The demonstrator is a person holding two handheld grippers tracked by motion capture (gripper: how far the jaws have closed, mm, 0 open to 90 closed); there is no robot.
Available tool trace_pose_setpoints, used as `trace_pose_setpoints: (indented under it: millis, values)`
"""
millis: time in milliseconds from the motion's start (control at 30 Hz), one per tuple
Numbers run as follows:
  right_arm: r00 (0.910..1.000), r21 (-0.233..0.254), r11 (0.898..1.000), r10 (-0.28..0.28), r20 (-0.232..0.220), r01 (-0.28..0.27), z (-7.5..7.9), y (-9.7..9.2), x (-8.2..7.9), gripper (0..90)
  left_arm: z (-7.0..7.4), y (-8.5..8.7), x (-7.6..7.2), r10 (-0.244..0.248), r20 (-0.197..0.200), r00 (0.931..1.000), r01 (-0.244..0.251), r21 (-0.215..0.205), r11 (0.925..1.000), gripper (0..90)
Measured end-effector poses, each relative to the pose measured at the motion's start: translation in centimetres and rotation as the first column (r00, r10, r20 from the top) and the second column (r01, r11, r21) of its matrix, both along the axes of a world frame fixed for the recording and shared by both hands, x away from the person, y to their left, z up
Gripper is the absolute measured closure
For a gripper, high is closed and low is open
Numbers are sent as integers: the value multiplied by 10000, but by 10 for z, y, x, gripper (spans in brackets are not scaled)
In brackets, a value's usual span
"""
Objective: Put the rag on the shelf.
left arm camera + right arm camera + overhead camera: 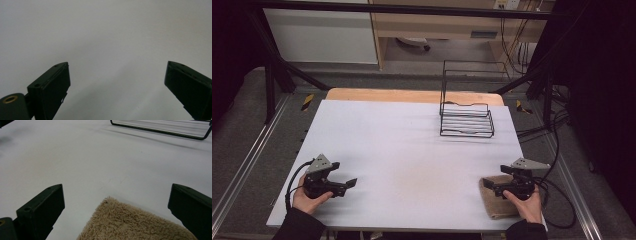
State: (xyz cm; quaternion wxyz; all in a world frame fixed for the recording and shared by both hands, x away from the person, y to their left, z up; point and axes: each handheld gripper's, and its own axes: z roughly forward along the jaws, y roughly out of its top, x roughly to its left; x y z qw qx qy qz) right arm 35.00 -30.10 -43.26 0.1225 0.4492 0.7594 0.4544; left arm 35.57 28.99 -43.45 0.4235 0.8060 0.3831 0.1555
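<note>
The person wears dark sleeves (pixel 299 224) that reach the wrists. Each hand has a tool.

The left hand-held gripper (pixel 346 184) is black. It has a grey three-cornered plate (pixel 319 163) on top with small holes in it. A black cable (pixel 293 178) loops out from its side. In the left gripper view its two black jaws are flat blocks with small screw holes, and a little brass ring (pixel 10 99) sits in the corner.

The right hand-held gripper (pixel 490 183) is black too, with its own grey plate (pixel 529 163). A long black cable (pixel 562 195) trails from it.

Fuzzy beige terry towel (pixel 135 222), matt tabletop (pixel 100 160)
</note>
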Motion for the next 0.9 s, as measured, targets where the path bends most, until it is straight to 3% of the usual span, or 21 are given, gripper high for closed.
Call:
trace_pose_setpoints:
  millis: [367, 633, 900]
  values:
    - [10000, -308, 9995, -47, -19, 46, 4, 6, 0, 25, -1, 0, -1, -35, 19, 10000, 35, 121, 9999, 70]
    - [9998, -665, 9976, -182, -10, 181, 10, 17, -1, 102, -1, 0, -1, -20, 22, 10000, 20, 168, 9999, 71]
    - [9993, -1339, 9910, 40, -377, -90, 6, 33, -1, 336, -1, 0, -1, 29, 48, 10000, -30, 211, 9998, 75]
